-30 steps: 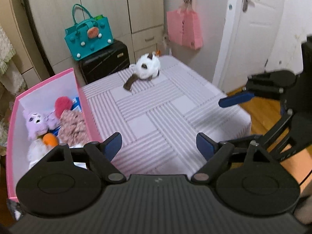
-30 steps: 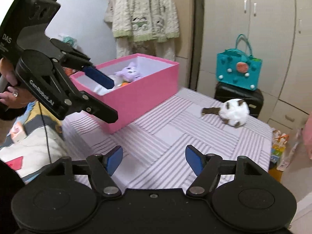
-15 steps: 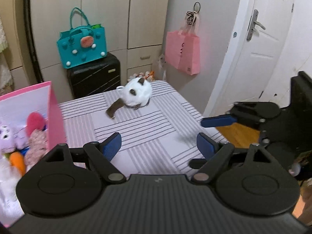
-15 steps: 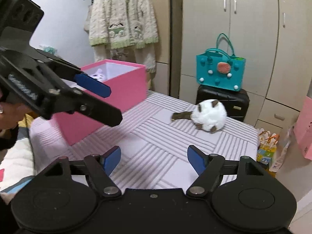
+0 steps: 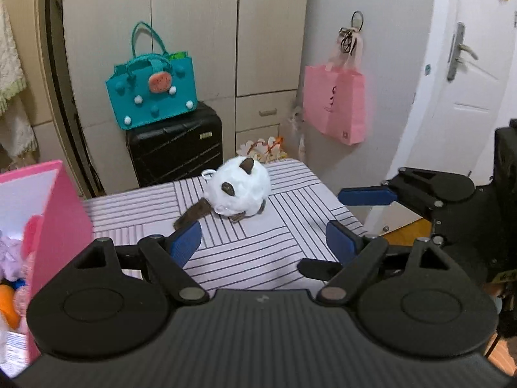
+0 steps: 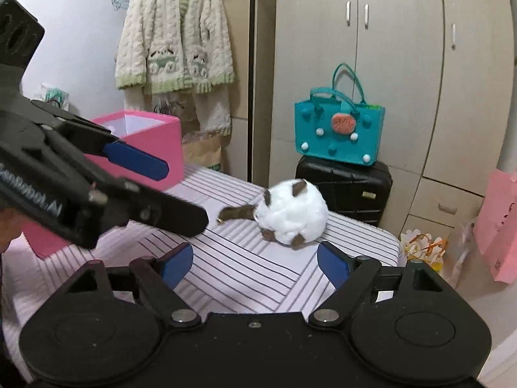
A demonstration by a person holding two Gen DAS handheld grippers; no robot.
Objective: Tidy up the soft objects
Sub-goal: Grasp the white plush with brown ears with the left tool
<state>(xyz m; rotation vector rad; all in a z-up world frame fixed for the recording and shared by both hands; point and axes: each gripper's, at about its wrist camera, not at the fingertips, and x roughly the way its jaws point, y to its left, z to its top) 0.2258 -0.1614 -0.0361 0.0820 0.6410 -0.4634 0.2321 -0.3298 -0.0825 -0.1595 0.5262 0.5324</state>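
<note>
A round white plush cat (image 5: 240, 190) (image 6: 292, 215) with brown ears and tail lies near the far corner of the striped table (image 5: 258, 252). My left gripper (image 5: 263, 242) is open and empty, a short way in front of the plush. My right gripper (image 6: 255, 258) also has nothing between its fingers, and its jaws are opening, with the plush just beyond the fingertips. Each gripper appears in the other's view, the right at the right edge and the left at the left edge. A pink box (image 5: 61, 213) (image 6: 145, 148) holding several soft toys stands on the left.
A teal felt bag (image 5: 152, 97) sits on a black suitcase (image 5: 176, 148) behind the table. A pink tote (image 5: 336, 103) hangs on the wall by a white door (image 5: 468, 80). A knitted cardigan (image 6: 174, 35) hangs at the back left. The table's right edge drops to the wooden floor.
Both grippers have moved forward and lower towards the plush cat, which now looks much larger and closer. The right gripper's jaws have widened. The pink box has slid to the left edge.
</note>
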